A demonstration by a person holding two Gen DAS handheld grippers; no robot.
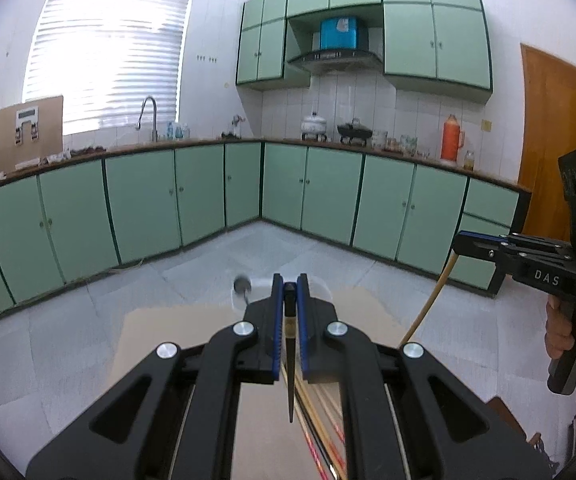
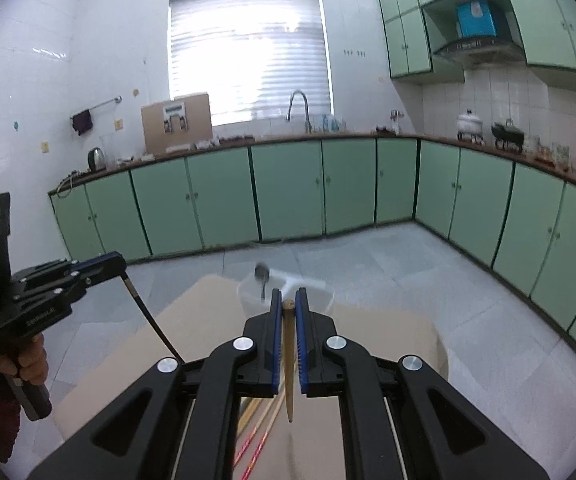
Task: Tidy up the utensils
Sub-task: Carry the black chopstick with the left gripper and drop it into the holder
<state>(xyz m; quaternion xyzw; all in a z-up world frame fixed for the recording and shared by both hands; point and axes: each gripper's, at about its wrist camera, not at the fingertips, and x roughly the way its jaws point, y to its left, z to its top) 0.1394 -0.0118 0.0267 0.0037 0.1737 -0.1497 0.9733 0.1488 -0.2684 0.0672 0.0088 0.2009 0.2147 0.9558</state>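
Note:
My left gripper (image 1: 289, 286) is shut on a black chopstick (image 1: 289, 344) that hangs point-down between the blue pads; it also shows in the right wrist view (image 2: 121, 268) with the chopstick (image 2: 149, 320) curving down. My right gripper (image 2: 286, 300) is shut on a tan wooden chopstick (image 2: 288, 360); in the left wrist view it (image 1: 458, 240) holds that chopstick (image 1: 432, 296) high at the right. A clear holder (image 2: 288, 284) with a dark-headed utensil (image 2: 262, 272) stands on the brown table (image 2: 199, 320) ahead. Several chopsticks (image 1: 320, 420) lie on the table below.
Green cabinets (image 1: 207, 192) and a counter with a sink tap (image 1: 149, 116), pots and a red flask (image 1: 452, 140) line the far walls. Grey tiled floor (image 1: 87, 308) surrounds the table. A wooden door (image 1: 552, 140) is at the right.

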